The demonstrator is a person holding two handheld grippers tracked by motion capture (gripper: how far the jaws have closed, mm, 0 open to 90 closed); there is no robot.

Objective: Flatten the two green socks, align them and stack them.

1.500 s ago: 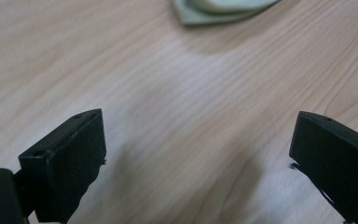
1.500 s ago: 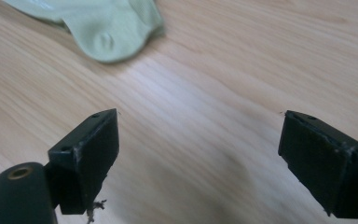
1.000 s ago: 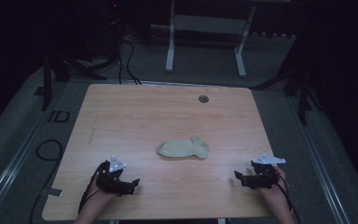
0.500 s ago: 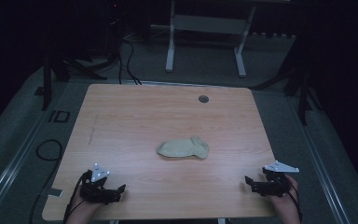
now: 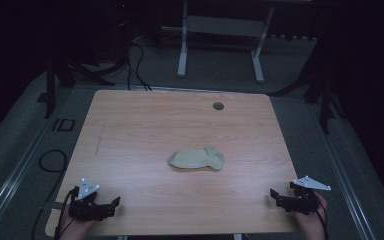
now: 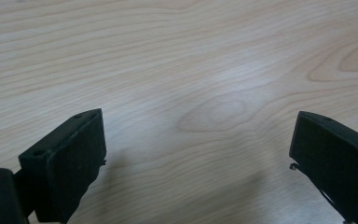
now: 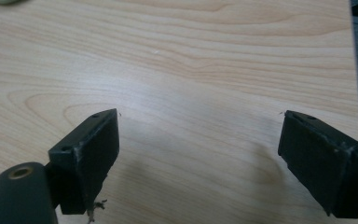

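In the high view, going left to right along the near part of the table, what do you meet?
Left tongs near the front left corner → beige sock lying flat mid-table, a little farther back → right tongs near the front right corner. Both tongs stand open with nothing between their jaws, apart from the sock.

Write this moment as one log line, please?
left gripper: open, near table edge | right gripper: open, near edge | sock: flat mid-table, untouched
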